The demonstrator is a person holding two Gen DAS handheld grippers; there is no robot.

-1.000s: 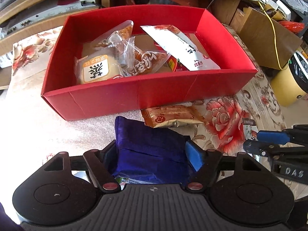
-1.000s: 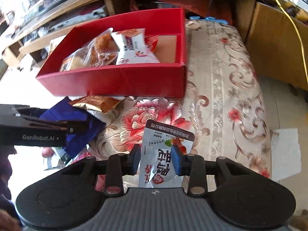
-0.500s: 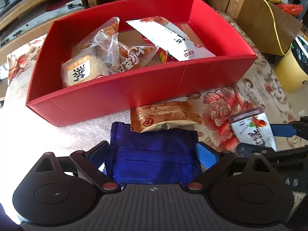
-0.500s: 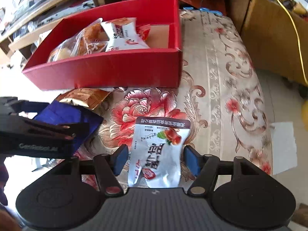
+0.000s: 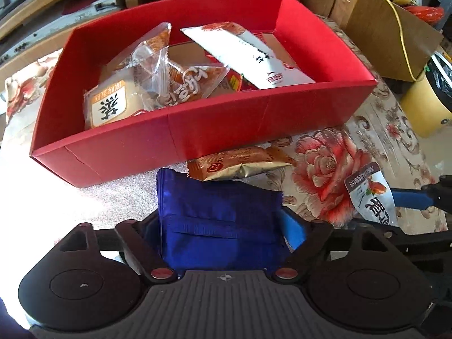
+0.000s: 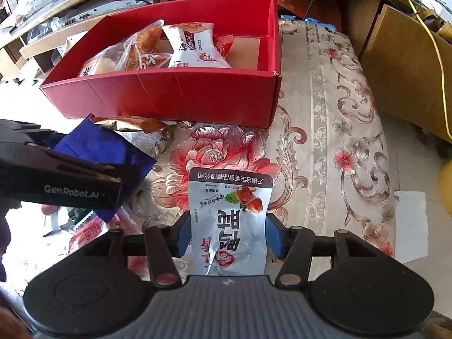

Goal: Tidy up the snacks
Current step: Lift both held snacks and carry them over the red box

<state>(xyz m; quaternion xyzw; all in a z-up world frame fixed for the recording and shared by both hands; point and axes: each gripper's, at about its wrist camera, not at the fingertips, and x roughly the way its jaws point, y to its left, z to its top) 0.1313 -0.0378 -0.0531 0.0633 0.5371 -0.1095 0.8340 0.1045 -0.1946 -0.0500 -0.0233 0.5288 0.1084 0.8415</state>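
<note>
A red box (image 5: pixel 220 130) holds several snack packets (image 5: pixel 158 84) and also shows in the right wrist view (image 6: pixel 175 96). My left gripper (image 5: pixel 223 226) is shut on a blue packet (image 5: pixel 220 214), held just in front of the box; the blue packet also shows in the right wrist view (image 6: pixel 99 144). My right gripper (image 6: pixel 227 234) is shut on a silver packet (image 6: pixel 228 217) above the floral cloth; the silver packet also shows in the left wrist view (image 5: pixel 370 195). A brown-gold packet (image 5: pixel 240 165) lies against the box's near wall.
The floral tablecloth (image 6: pixel 333 130) covers the table. A cardboard box (image 5: pixel 389 31) and a yellow bin (image 5: pixel 423 107) stand to the right, off the table. Shelves run behind the red box. More packets (image 6: pixel 87 231) lie at the lower left.
Both grippers opened wider half a second ago and have closed on their packets again. The left gripper has moved closer to the red box with the blue packet. The silver packet is lifted.
</note>
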